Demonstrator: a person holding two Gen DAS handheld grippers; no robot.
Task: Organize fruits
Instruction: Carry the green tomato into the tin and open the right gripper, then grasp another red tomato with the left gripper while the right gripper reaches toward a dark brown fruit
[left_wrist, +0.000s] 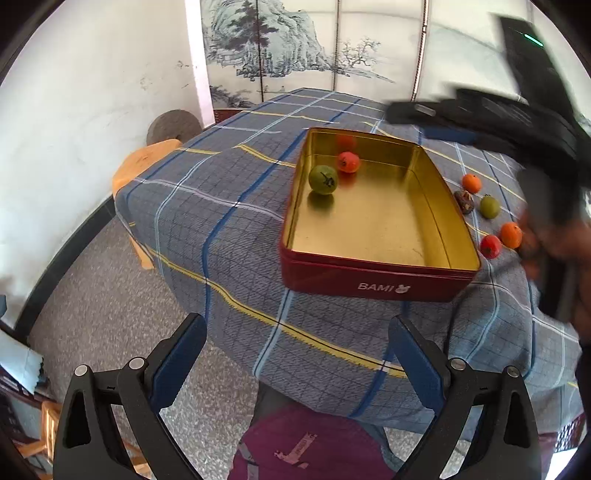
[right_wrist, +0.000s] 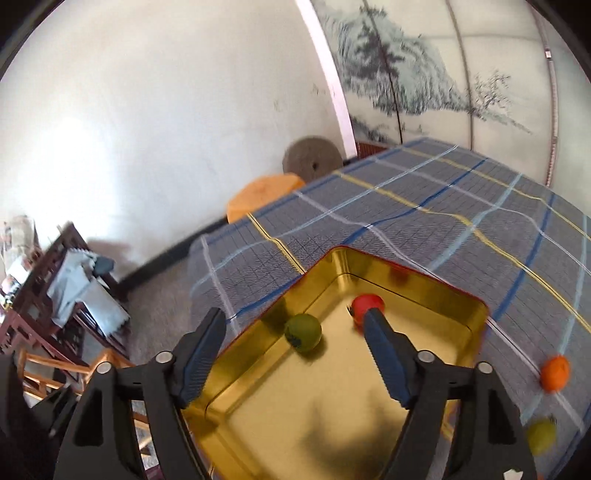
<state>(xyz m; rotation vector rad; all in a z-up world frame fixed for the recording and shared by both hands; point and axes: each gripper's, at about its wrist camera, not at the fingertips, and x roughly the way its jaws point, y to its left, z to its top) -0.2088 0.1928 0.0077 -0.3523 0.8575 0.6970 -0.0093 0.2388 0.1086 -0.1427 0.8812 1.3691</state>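
A red tin (left_wrist: 369, 284) with a gold inside sits on the plaid-cloth table and holds a green fruit (left_wrist: 323, 179) and a red fruit (left_wrist: 348, 161). Several small fruits lie right of the tin: orange (left_wrist: 471, 183), dark brown (left_wrist: 464, 201), green (left_wrist: 489, 206), orange (left_wrist: 511, 235), red (left_wrist: 490, 246). My left gripper (left_wrist: 297, 332) is open and empty, near the table's front edge. My right gripper (right_wrist: 295, 321) is open and empty above the tin (right_wrist: 476, 299), over the green fruit (right_wrist: 303, 332) and the red fruit (right_wrist: 365, 304). It appears blurred at the right of the left wrist view.
An orange wooden stool (left_wrist: 144, 162) and a round millstone (left_wrist: 173, 127) stand left of the table by the white wall. A painted screen (left_wrist: 295, 48) stands behind. An orange fruit (right_wrist: 554, 373) and a green fruit (right_wrist: 541, 435) lie right of the tin. Dark wooden furniture (right_wrist: 55, 280) is at far left.
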